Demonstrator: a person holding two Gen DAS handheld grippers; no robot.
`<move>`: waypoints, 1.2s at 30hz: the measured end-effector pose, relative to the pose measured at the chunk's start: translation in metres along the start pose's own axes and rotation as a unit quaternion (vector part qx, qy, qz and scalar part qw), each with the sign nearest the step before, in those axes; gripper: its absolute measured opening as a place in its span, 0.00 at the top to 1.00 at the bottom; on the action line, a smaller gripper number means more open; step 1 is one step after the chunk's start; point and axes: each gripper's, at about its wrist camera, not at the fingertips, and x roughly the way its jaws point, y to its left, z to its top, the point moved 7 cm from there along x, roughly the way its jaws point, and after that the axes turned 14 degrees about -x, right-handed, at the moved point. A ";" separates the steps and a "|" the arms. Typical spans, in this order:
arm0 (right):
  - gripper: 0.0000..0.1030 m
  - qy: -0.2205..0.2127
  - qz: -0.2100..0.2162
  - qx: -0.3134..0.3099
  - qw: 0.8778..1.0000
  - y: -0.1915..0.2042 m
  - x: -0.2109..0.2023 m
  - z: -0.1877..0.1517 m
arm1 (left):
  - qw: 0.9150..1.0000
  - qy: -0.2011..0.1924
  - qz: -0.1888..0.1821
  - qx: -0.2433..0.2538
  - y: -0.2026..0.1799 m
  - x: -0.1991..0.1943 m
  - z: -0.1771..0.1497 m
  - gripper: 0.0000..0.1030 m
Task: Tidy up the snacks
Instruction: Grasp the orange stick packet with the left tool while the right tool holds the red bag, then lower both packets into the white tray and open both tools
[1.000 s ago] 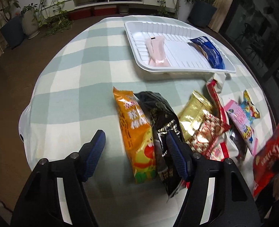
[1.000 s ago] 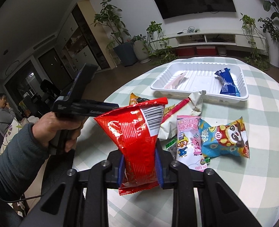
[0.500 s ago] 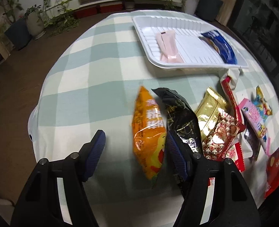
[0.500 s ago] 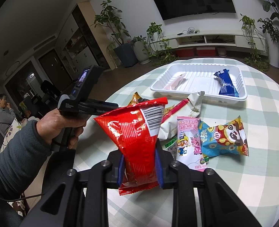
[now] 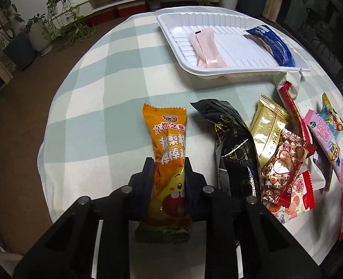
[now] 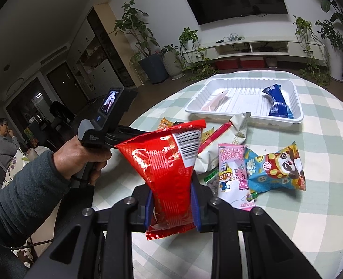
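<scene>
Here the left gripper (image 5: 169, 165) has just been closing its jaws, and they now pinch the orange snack packet (image 5: 169, 153) across its lower half; the packet's top end lies on the checked tablecloth (image 5: 101, 116). Just to its right lies a black packet (image 5: 236, 148), then a gold packet (image 5: 268, 130) and a red-and-white heart-printed packet (image 5: 285, 169), overlapping in a loose heap. Beyond them, the white plastic tray (image 5: 171, 23) holds a pink sachet (image 5: 206, 48) at its left and a blue packet (image 5: 274, 44) at its right. In the right wrist view, a hand (image 6: 80, 158) in a grey sleeve grasps the left gripper's handle at the left. At centre, the right gripper (image 6: 171, 186) is clamped on a red snack bag (image 6: 166, 162), held up off the cloth. To its right lie a pink cartoon packet (image 6: 234, 176) and a blue panda-printed bag (image 6: 276, 169).
</scene>
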 end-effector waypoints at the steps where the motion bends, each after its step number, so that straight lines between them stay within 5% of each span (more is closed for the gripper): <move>1: 0.73 0.000 0.000 0.001 1.000 0.000 0.000 0.000 | 1.000 0.000 -0.001 0.002 0.000 -0.001 0.000 0.85; 10: 0.73 -0.006 0.000 0.028 1.000 -0.010 -0.002 0.001 | 0.997 -0.030 -0.057 -0.031 0.005 -0.037 -0.010 0.86; 21: 0.74 -0.050 0.029 0.108 0.992 -0.045 -0.033 0.024 | 0.973 -0.072 -0.203 -0.087 -0.017 -0.104 0.016 0.87; 30: 0.74 -0.083 -0.038 0.129 0.987 -0.127 -0.063 0.094 | 0.973 -0.077 -0.208 -0.067 -0.048 -0.098 0.109 0.87; 36: 0.74 -0.030 -0.061 0.137 0.988 -0.172 -0.003 0.135 | 0.980 -0.058 -0.184 -0.048 -0.077 -0.054 0.172 0.87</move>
